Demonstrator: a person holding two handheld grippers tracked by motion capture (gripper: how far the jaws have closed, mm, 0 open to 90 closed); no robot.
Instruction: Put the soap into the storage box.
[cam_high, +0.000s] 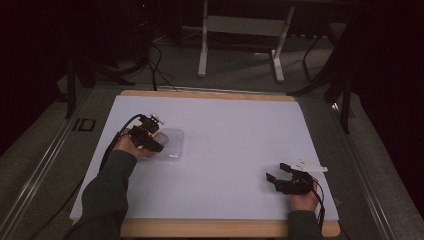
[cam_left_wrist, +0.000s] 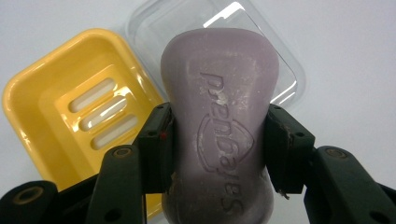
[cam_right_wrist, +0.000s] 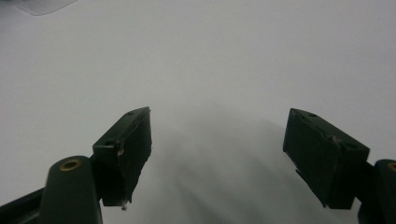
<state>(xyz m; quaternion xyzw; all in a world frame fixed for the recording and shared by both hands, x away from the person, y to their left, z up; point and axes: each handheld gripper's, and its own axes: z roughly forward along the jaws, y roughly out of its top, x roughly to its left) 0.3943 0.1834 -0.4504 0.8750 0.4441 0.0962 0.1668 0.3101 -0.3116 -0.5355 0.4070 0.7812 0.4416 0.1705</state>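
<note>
White-topped table (cam_high: 235, 150), wooden-edged; on it a yellow soap dish (cam_left_wrist: 56, 107); beside it a clear lid (cam_left_wrist: 261, 42).

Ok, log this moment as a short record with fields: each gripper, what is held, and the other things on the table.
left gripper: shut on the purple soap bar, jaws pressing its narrow waist from both sides
soap bar: embossed lettering facing the camera, held above the dish and lid
yellow soap dish: empty, slotted floor, on the table beside the lid
clear plastic lid: lying next to the dish, partly behind the soap
right gripper: open, nothing between its jaws, over bare white surface
table: white sheet on a wooden board
</note>
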